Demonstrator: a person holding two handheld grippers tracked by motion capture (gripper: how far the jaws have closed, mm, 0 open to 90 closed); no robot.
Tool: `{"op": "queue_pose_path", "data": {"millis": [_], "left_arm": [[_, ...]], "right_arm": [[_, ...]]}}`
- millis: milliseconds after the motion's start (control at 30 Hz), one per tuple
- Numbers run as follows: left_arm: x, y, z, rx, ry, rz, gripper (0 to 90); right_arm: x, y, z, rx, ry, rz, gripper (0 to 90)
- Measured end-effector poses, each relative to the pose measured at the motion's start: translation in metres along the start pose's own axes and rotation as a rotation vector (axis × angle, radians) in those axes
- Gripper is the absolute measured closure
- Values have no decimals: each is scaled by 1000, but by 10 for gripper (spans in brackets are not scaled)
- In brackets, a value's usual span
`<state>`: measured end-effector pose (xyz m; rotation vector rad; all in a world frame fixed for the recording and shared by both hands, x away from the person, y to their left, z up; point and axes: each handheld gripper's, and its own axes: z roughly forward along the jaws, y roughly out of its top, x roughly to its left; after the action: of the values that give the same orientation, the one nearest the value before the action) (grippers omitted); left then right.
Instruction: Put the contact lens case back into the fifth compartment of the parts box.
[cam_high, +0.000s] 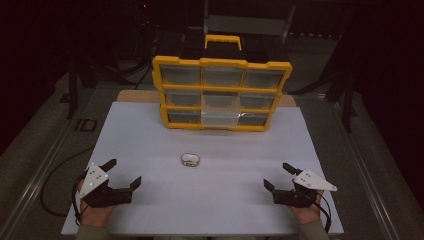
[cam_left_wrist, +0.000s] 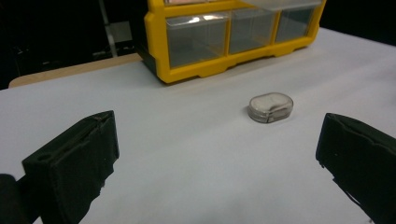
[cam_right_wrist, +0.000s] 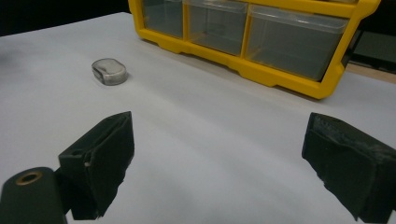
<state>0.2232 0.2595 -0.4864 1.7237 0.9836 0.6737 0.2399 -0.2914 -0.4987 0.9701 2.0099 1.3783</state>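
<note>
Small clear oval case (cam_high: 190, 159) lies flat on the white table top (cam_high: 225, 200), roughly midway between the two grippers and a little farther from the person than either, well apart from both. Behind it, toward the far edge of the table, stands a yellow organiser (cam_high: 221, 93) with three rows of clear drawers and a yellow handle on top; the case sits near its bottom row without touching it. Left gripper (cam_high: 122, 174) rests low at the near left of the table, held in the person's left hand (cam_high: 95, 212), its jaws spread wide with nothing between them. In the left gripper view the case (cam_left_wrist: 271, 107) lies ahead, between the two black jaws and nearer the right one. Right gripper (cam_high: 279, 176) sits at the near right, jaws likewise wide apart and empty; its view shows the case (cam_right_wrist: 109, 71) off to the upper left, beyond the left jaw
</note>
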Motion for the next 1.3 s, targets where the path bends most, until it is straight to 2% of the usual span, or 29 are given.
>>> {"op": "queue_pose_path", "data": {"millis": [167,367,567,700,833,933,1300], "left_arm": [[2,-1,-3,-3,13,-10,0],[3,-2,-3,-2,26,-26,0],[2,1,-4,-2,19,-39,0],[0,5,-4,14,34,-25,0],[-2,9,-4,28,31,-16,0],[-3,12,-3,35,38,-7,0],[-6,23,1,37,17,16,0]], "right_arm": [[0,-1,2,9,1,9,93],[2,-2,5,12,8,-3,93],[1,-2,4,8,12,8,93],[3,-2,6,15,5,-7,93],[5,-2,6,17,1,-19,93],[4,-3,7,15,3,-14,93],[3,-6,12,34,4,-1,93]]}}
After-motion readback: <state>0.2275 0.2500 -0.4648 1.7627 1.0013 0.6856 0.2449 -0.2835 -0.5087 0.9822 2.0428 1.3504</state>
